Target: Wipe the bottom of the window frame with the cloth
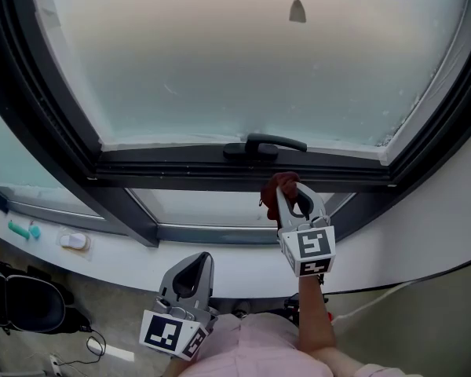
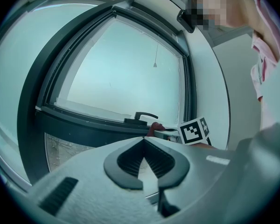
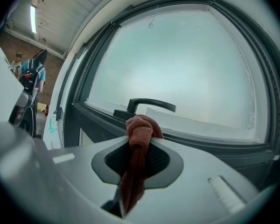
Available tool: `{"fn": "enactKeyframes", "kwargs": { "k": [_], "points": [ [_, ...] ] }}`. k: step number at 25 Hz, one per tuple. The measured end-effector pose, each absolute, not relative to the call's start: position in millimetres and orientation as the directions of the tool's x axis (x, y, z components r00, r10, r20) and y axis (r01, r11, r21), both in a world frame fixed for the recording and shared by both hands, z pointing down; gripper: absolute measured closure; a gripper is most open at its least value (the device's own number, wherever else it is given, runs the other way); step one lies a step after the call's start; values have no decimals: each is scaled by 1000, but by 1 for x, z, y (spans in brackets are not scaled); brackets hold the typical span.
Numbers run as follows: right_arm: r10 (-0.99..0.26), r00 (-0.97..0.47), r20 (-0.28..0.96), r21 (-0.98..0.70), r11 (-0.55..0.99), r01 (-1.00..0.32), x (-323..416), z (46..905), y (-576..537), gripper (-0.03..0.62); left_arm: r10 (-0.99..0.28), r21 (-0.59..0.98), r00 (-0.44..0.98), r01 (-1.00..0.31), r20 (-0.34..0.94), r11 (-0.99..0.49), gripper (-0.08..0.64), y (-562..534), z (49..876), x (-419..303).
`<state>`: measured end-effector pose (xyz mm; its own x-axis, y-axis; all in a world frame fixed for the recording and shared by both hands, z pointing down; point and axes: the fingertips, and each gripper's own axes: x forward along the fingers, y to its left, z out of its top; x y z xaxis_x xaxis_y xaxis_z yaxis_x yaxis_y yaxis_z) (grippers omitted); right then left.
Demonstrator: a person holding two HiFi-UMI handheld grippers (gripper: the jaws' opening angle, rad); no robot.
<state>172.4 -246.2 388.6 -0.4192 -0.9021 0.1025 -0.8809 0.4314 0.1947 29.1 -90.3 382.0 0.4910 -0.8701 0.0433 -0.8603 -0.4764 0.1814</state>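
Note:
A dark window frame's bottom rail runs across the head view, with a black handle at its middle. My right gripper is raised just below that handle, shut on a red-brown cloth. In the right gripper view the bunched cloth sticks out past the jaw tips of that gripper, close to the handle and the rail. My left gripper hangs lower, near the white sill, shut with nothing in it.
On the white sill at the left lie a teal item and a small white object. A dark bag sits below it. A blind cord pull hangs before the glass. A person stands far left.

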Motion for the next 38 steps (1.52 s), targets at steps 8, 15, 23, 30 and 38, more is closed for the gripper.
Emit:
{"fn": "enactKeyframes", "kwargs": {
  "k": [8,15,23,30,38],
  "points": [
    [-910,-402,100,185,414,-891,189,389,-247,532,-867,180,496,-858,47,-482,565,-92,384,38],
    [-922,-374,101,178,386,-905,207,391,-247,532,-863,178,503,-854,46,-489,565,-92,384,44],
    [-936,-337,99,169,349,-922,226,392,-248,532,-862,175,505,-854,45,-491,565,-92,384,47],
    [-946,-310,94,161,322,-933,241,392,-248,532,-861,173,506,-853,44,-492,565,-92,384,50],
    [-961,-261,94,149,273,-950,263,393,-248,531,-859,172,511,-851,44,-497,565,-92,383,53]
  ]
}}
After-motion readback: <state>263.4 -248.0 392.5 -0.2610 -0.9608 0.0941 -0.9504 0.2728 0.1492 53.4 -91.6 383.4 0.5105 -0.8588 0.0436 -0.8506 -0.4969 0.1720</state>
